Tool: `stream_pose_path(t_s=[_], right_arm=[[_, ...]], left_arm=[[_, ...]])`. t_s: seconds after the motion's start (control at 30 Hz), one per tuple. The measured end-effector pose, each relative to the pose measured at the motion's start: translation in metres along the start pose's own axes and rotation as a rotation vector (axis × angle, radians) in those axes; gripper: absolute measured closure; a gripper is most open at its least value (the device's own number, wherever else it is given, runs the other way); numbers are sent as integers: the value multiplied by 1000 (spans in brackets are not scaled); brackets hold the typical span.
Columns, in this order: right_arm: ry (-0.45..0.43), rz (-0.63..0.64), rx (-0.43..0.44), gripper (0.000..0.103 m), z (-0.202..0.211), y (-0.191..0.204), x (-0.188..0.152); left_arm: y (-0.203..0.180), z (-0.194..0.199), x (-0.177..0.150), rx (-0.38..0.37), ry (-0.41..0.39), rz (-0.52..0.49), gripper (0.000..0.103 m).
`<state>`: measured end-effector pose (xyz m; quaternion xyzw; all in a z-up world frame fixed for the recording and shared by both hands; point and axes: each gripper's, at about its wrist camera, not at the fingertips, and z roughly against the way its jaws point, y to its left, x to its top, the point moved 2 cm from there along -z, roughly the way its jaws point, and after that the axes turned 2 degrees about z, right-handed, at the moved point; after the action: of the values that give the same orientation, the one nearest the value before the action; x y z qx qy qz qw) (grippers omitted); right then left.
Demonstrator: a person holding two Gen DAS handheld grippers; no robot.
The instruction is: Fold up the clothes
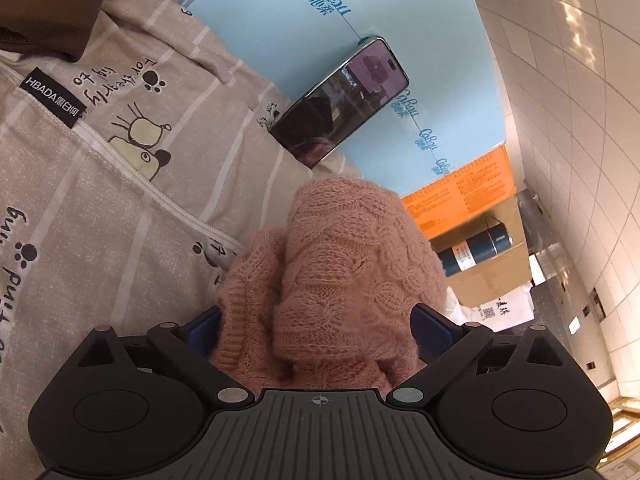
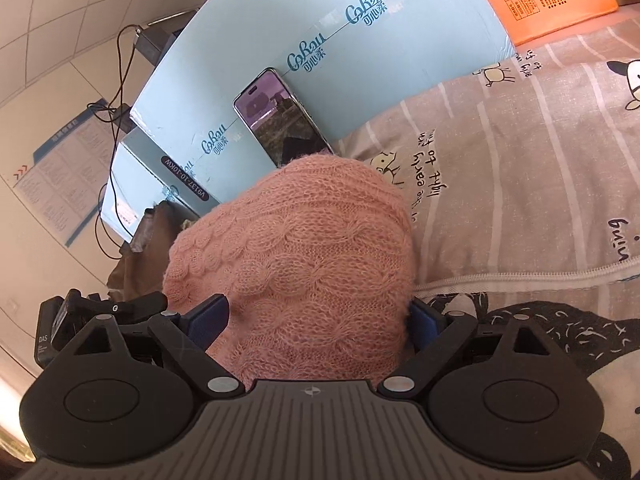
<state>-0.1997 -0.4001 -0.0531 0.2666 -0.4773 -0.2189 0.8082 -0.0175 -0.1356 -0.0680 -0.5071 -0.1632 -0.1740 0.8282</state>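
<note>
The sweater (image 1: 340, 276) bunches between the left gripper's fingers (image 1: 430, 330) and hides their tips; likewise at the right gripper (image 2: 318, 320). It also covers the phone's (image 2: 280, 114) lower end.

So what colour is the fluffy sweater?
The sweater is pink, cable-knit; the right wrist view shows it best.

Pink knit (image 2: 292, 264) fills both finger gaps; phone (image 2: 282, 114) & blue boxes (image 2: 360, 60) block ahead, bedding (image 2: 520, 184) open.
</note>
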Motion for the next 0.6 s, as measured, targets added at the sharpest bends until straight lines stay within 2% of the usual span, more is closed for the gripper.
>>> stream_pose_path(t_s=[0.17,0.27,0.3,0.33,0.37,0.4,0.6], right_arm=[[3,6,-12,25,-3,5,-4],[-18,27,-47,37,-3,9,-6],[-33,48,-53,38,-2,12,-6],[-50,75,-46,43,-1,17,-7],[-67,101,-39,53,0,22,-8],[-82,125,-34,58,1,27,-8],[-107,195,-31,63,-3,60,-8]], left_arm=[[-8,-8,-9,-4,-67,-118,9],[-2,-5,-8,-26,-88,-99,29],[2,-4,-6,-39,-89,-76,42],[5,-3,-5,-42,-92,-61,49],[5,-1,-4,-45,-100,-57,51],[5,2,-4,-51,-108,-55,53],[0,36,1,-59,-197,-70,55]])
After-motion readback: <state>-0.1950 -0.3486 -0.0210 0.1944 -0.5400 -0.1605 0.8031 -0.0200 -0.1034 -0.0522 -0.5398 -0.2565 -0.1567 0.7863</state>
